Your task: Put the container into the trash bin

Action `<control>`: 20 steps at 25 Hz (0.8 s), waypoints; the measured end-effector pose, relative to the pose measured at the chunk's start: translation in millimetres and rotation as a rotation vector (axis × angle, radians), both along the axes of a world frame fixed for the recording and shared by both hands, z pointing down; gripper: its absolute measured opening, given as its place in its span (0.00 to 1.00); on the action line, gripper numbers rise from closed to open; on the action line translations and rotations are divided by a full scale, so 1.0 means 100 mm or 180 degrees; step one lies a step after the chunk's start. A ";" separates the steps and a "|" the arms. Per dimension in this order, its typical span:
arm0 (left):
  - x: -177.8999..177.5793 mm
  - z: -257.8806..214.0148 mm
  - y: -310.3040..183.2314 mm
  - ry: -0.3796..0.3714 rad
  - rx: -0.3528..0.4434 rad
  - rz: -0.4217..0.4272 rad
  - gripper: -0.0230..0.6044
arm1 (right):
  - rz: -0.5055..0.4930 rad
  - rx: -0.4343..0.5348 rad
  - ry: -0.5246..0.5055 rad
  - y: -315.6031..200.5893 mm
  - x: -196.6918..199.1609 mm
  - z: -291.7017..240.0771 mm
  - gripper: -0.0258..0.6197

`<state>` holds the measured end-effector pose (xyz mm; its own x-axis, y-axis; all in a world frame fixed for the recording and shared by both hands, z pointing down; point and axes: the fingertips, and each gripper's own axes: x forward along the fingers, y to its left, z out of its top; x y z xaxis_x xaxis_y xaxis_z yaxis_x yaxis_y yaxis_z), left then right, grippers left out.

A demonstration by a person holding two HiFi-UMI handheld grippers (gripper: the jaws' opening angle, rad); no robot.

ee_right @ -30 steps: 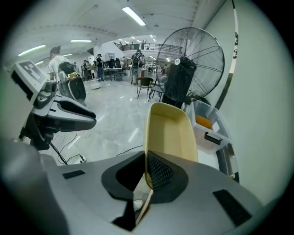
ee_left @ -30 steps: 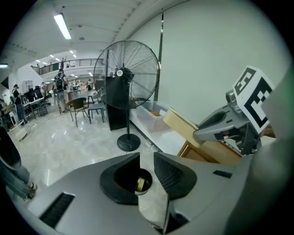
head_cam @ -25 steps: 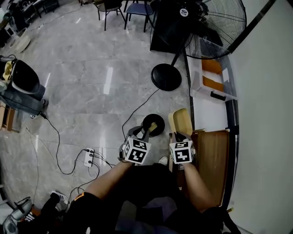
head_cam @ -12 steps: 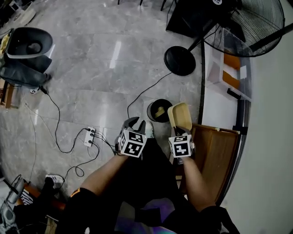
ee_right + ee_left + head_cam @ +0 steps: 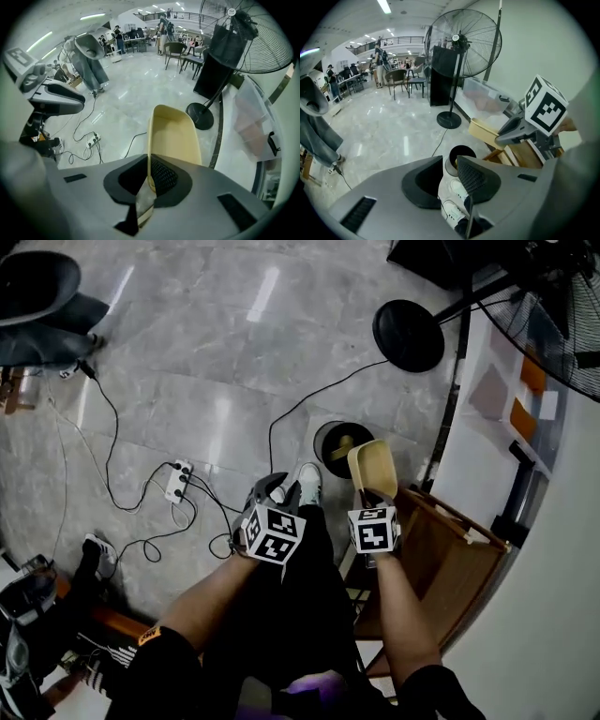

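Right gripper (image 5: 149, 177): jaws nearly closed, pinching the near rim of the beige container (image 5: 173, 133), which projects forward from them. Left gripper (image 5: 450, 168), beside it on the left: jaws partly open and holding nothing, a white shoe (image 5: 451, 197) visible through the gap. Trash bin (image 5: 328, 439): on the floor just ahead of both grippers, near the container's far end.

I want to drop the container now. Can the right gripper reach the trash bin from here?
Probably yes: the right gripper holds the container close beside the open trash bin, and nothing lies between them.
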<state>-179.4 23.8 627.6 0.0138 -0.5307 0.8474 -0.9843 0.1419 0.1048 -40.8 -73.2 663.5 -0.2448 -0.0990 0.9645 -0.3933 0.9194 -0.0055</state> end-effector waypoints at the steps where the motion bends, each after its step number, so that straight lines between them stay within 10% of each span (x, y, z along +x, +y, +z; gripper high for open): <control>1: 0.00 0.14 0.01 0.0015 -0.0039 -0.0009 0.19 | -0.0027 -0.0027 0.0025 -0.03 -0.02 0.14 0.09; 20: -0.12 1.99 -0.18 0.0219 -0.0385 -0.0292 0.19 | -0.0422 -0.0421 0.0568 -0.36 -0.02 2.29 0.09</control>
<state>-191.8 5.6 826.9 0.0300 -0.4265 0.9040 -0.9577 0.2466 0.1481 -42.9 -109.7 892.1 -0.0722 0.0525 0.9960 -0.2749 0.9589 -0.0705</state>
